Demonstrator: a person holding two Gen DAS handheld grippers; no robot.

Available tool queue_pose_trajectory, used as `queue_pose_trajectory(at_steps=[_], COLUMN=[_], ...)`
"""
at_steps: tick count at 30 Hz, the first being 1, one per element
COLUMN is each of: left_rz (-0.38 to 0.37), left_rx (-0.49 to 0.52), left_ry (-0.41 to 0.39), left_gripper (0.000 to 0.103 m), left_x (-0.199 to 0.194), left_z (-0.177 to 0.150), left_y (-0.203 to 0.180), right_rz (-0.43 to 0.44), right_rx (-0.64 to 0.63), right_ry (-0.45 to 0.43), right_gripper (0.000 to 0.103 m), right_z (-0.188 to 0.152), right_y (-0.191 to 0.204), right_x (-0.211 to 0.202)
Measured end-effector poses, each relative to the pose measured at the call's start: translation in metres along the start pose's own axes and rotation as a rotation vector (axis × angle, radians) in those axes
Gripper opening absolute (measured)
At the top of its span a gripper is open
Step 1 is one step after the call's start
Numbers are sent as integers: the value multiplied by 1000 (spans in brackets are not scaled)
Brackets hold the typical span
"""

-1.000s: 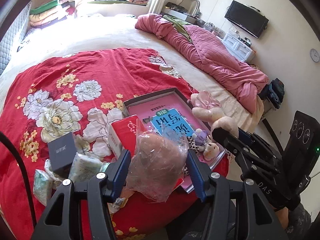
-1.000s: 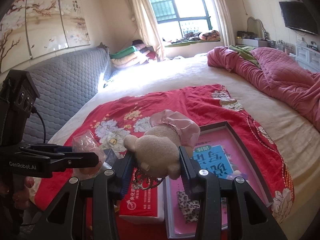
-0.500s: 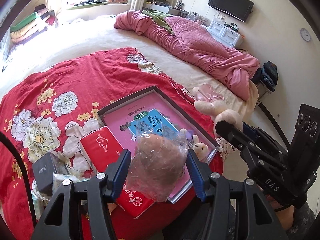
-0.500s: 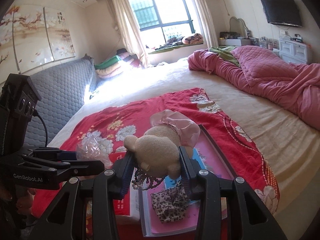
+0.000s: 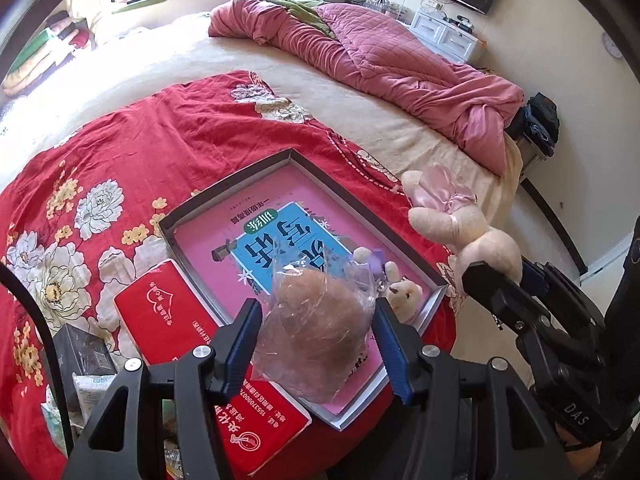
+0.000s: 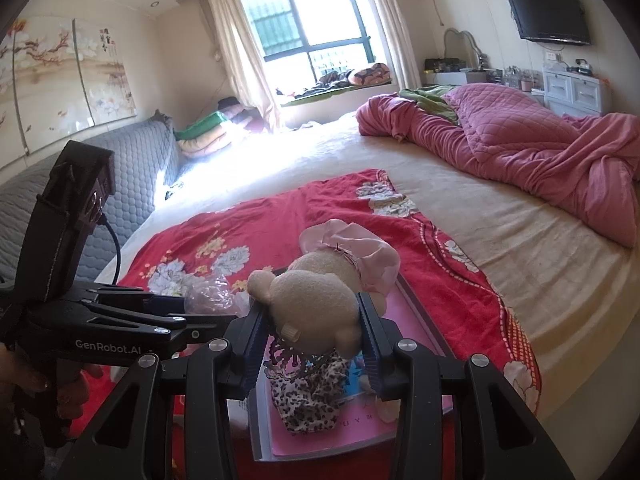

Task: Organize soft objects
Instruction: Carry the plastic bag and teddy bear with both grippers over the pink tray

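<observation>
My left gripper [image 5: 318, 338] is shut on a clear plastic bag with a brown soft lump [image 5: 320, 328], held over the near end of a shallow grey box [image 5: 224, 200] lined with a pink and blue book. My right gripper [image 6: 314, 338] is shut on a cream plush toy in a pink dress [image 6: 320, 300], also above that grey box [image 6: 416, 304]. In the left wrist view the cream plush toy [image 5: 460, 224] hangs off the box's right side. A small plush animal [image 5: 404, 296] and a leopard-print cloth [image 6: 308, 396] lie in the box.
The box rests on a red floral blanket [image 5: 140, 140] near the bed's front edge. A red tissue pack [image 5: 168, 316], a dark small box [image 5: 80, 352] and wrapped packets lie to the left. A pink quilt [image 5: 400, 68] is heaped far right.
Both grippers moved toward and over the box with their loads still held. The box now sits more centrally under the left gripper, and the leopard cloth shows below the right one.
</observation>
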State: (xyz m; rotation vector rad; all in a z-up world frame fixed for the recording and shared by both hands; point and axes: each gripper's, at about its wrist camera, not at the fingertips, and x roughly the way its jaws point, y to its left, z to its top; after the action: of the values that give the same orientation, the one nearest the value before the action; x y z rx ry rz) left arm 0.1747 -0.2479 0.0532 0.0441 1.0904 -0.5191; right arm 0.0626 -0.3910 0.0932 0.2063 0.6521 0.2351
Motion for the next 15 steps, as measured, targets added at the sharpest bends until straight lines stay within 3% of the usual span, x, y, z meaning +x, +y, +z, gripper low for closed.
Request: queue_pose_trajectory(at_steps=[15], left_rz=[44], left_rx=[6], left_ry=[114], left_gripper=[56], left_x=[55], left_z=[0], left_y=[6], right_rz=[-8], right_rx=[8], right_ry=[72], right_gripper=[43], right_z=[-29], right_y=[-13], right_x=[23])
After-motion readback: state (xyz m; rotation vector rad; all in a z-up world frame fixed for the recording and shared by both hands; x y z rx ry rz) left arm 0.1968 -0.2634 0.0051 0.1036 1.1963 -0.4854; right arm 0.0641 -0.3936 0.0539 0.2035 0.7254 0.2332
